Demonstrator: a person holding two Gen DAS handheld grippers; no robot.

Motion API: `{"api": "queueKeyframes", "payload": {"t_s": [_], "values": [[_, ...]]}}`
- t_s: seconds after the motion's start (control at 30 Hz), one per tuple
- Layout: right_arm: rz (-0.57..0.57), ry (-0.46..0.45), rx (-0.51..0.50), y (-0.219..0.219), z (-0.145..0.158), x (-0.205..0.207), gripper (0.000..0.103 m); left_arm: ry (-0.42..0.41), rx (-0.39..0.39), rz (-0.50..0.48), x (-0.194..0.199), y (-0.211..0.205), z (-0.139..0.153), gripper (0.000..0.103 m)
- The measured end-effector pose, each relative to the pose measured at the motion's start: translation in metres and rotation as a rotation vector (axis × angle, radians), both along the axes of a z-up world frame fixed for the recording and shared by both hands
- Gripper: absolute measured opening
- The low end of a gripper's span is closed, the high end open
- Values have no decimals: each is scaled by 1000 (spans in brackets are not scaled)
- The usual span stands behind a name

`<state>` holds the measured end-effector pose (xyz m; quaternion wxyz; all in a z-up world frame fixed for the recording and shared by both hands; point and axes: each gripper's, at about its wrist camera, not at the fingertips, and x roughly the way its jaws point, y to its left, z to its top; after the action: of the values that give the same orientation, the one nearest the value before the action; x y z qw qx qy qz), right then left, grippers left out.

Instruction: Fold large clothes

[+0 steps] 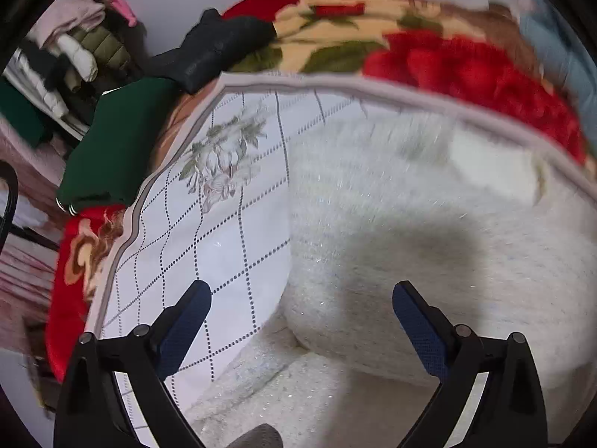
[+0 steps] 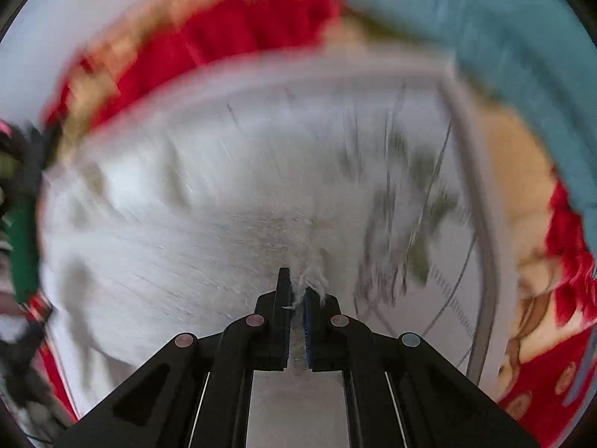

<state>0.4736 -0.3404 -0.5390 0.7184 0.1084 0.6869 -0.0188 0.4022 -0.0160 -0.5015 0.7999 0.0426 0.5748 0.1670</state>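
Note:
A white fluffy garment [image 1: 391, 194] lies spread on a white quilted mat [image 1: 224, 231] printed with dotted lines and a flower. One fluffy part, perhaps a sleeve [image 1: 261, 384], runs off toward the lower left. My left gripper [image 1: 302, 295] hangs open just above the garment's left edge, its blue pads wide apart with nothing between them. In the blurred right wrist view, my right gripper [image 2: 297, 293] points down at the same garment [image 2: 168, 231]. It is shut, with white fibres pinched between its pads.
A red floral blanket [image 1: 466, 67] lies under the mat and rings it. A folded dark green garment [image 1: 112, 142] and a black one [image 1: 216, 52] sit at the mat's far left corner. Piled clothes [image 1: 74, 48] fill the top left. Blue cloth [image 2: 503, 37] lies at the right.

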Motion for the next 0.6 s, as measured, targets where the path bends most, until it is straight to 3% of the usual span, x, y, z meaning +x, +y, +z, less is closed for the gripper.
{"api": "queueKeyframes", "payload": {"t_s": [0.03,0.1,0.13,0.27,0.33,0.43,0.6], "values": [[0,63,14,-1,-14,0,12,28,6,-1,2,-1,-5,100],[-12,98,21,-4,-11,2,27,59,-18,-4,4,-2,-6,100],[-37,86,23,-9,4,3,34,51,-29,-9,6,-3,1,100],[-92,-17,95,-8,72,18,45,-9,-24,-46,22,-15,29,100],[-59,-37,129,9,86,36,61,-37,-3,-66,41,-26,35,101],[32,26,205,56,69,77,62,-26,40,-92,73,-38,16,101],[135,144,163,120,-1,125,62,38,131,-162,101,-53,-31,101]]}}
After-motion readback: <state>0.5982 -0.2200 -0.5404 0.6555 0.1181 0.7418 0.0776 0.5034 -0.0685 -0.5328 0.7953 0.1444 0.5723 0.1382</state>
